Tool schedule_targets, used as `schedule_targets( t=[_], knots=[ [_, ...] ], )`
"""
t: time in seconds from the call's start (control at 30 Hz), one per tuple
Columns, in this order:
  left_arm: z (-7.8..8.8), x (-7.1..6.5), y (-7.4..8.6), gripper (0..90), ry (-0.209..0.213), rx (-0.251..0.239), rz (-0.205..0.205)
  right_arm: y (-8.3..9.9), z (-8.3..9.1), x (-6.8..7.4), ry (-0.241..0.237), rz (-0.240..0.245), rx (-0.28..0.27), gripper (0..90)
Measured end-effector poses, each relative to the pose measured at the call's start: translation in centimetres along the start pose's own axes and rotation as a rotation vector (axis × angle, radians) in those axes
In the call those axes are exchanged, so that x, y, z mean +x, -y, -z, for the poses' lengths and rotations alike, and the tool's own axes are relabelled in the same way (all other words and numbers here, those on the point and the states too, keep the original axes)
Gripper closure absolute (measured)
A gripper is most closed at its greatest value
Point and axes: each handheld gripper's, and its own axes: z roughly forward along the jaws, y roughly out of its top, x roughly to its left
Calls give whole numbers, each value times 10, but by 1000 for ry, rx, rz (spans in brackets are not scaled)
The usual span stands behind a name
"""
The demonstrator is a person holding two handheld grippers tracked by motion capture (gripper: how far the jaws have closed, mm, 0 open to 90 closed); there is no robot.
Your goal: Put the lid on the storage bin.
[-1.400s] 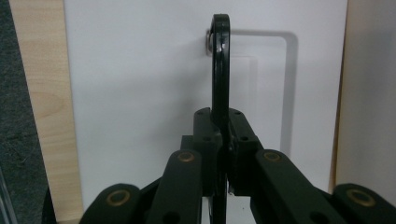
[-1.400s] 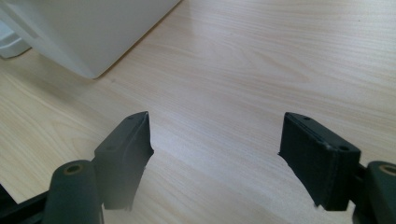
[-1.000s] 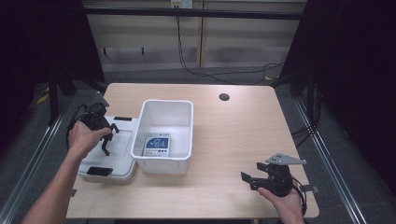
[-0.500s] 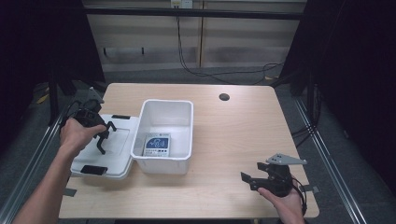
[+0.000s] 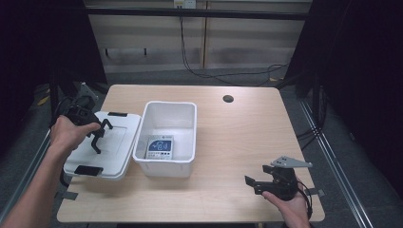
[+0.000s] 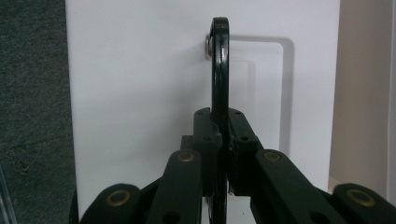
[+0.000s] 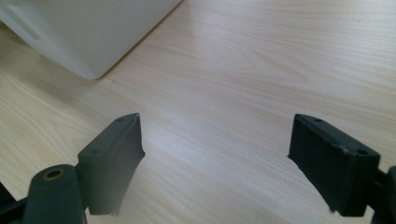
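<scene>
A white lid (image 5: 116, 145) with a black handle (image 6: 219, 70) hangs at the table's left edge, beside the white bin (image 5: 171, 103). My left gripper (image 5: 97, 137) is shut on that handle; in the left gripper view its pads (image 6: 220, 121) pinch the thin black bar, with the lid's white top (image 6: 140, 93) behind. The bin holds a small blue-and-white device (image 5: 159, 145). My right gripper (image 5: 254, 183) stands open at the front right of the table, jaws wide apart (image 7: 217, 140) over bare wood, with the bin's corner (image 7: 84, 32) ahead of it.
The wooden table (image 5: 247, 137) has a round cable hole (image 5: 228, 99) at the back. Black clips sit on the lid's far end (image 5: 117, 114) and near end (image 5: 88, 169). Dark floor and a metal frame surround the table.
My left hand has risen and drifted left with the handle, and the lid has come up and shifted left with it. The right hand has kept still.
</scene>
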Motion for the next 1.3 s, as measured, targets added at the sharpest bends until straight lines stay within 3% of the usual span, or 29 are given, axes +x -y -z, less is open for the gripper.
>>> schedule_targets(
  t=[0.33,0.6,0.87,1.03,1.3],
  knots=[
    [17,-2,-3,847,5,10,-24,0,0,0,2,-2,2,171],
    [32,-5,-6,847,1,-32,-6,0,-1,0,3,-3,5,173],
    [41,-15,-10,848,-14,-26,-18,0,-1,0,3,-3,6,173],
    [56,-24,-12,848,-23,-53,-30,0,-1,0,2,-6,9,173],
    [67,-40,-16,848,-19,-64,-42,0,-1,0,0,-8,12,173]
  ],
)
